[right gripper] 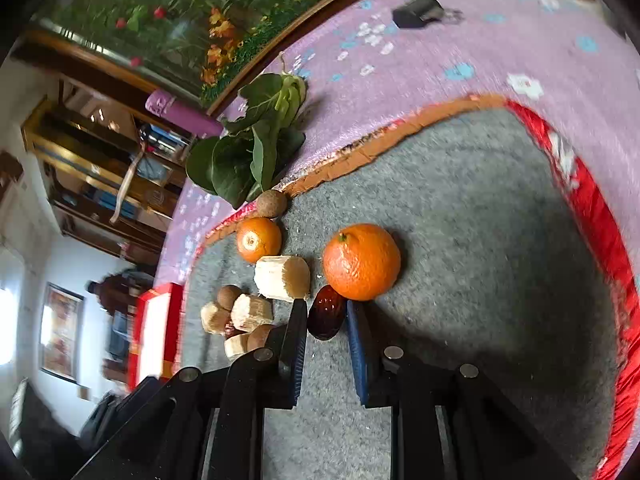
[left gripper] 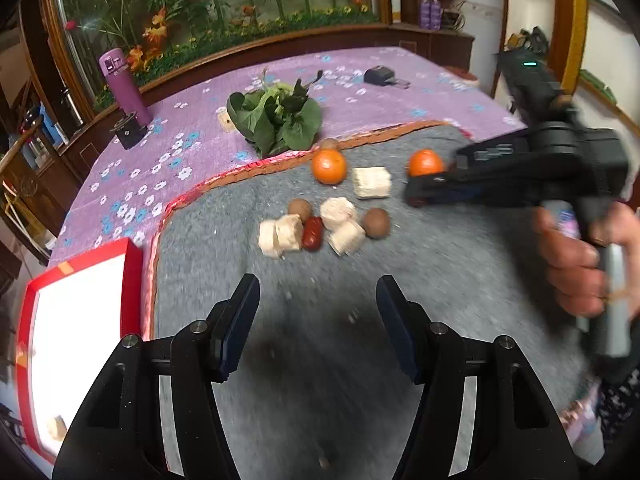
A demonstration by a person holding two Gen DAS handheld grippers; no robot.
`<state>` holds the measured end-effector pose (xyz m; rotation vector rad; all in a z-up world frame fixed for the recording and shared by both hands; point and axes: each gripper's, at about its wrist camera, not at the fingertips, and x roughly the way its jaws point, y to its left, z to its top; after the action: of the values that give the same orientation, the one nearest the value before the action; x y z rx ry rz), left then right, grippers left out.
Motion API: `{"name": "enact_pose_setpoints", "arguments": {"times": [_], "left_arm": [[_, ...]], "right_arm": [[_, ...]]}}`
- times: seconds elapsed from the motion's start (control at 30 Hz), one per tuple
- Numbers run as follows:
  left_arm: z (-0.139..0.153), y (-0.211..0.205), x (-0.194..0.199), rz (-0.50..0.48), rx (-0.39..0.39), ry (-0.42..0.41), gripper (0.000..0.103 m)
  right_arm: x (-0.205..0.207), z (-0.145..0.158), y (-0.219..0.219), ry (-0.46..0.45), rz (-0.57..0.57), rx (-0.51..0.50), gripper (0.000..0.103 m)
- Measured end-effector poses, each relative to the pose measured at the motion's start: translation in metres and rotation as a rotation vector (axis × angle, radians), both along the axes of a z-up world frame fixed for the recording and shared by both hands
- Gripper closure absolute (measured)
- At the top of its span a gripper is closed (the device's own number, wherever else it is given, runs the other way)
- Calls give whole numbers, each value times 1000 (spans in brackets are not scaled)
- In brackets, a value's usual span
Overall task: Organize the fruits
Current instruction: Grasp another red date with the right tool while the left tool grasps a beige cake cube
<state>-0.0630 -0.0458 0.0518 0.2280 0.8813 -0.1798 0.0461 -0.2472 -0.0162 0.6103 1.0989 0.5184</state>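
Observation:
On the grey mat (left gripper: 320, 340) lie two oranges (left gripper: 329, 166) (left gripper: 425, 162), brown round fruits (left gripper: 375, 222), a red date (left gripper: 312, 233) and pale snack blocks (left gripper: 373, 182). My left gripper (left gripper: 318, 320) is open and empty above the mat, short of the pile. My right gripper (right gripper: 326, 320) is shut on a dark red date (right gripper: 326, 312) just in front of the big orange (right gripper: 361, 261). It also shows in the left wrist view (left gripper: 416, 196), beside the right orange. A red-rimmed white tray (left gripper: 80, 320) sits at the left, with one pale piece in it.
Leafy greens (left gripper: 276, 118) lie on the purple flowered cloth (left gripper: 160, 168) behind the mat. A purple bottle (left gripper: 124, 88) and a small black stand (left gripper: 129, 132) are at the back left, a black device (left gripper: 382, 76) at the back. A third brown fruit (right gripper: 271, 203) sits by the mat's edge.

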Motion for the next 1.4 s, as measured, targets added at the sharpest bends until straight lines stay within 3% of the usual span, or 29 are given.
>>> {"name": "enact_pose_setpoints", "arguments": {"times": [0.17,0.3,0.53,0.7,0.97,1.33,1.4], "left_arm": [[-14,-15,22,-60,37,48,42],[-26,-17,34,-65,31,84,52],[-29,-23,45,-132,41,88,59],[-34,-28,49,-193,59,103,78],[-34,-27,39,-217,29,97,78],[-37,-29,50,-156,-8,89,79],[-37,-25,48,-142,-25,85,83]], "right_arm": [[0,-1,1,19,-4,18,83],[0,-1,1,20,-4,19,83],[0,0,7,15,0,7,83],[1,-2,10,21,-3,16,83],[2,-4,7,21,-2,19,83],[1,-3,9,12,5,11,83],[0,-2,10,5,8,5,83]]}}
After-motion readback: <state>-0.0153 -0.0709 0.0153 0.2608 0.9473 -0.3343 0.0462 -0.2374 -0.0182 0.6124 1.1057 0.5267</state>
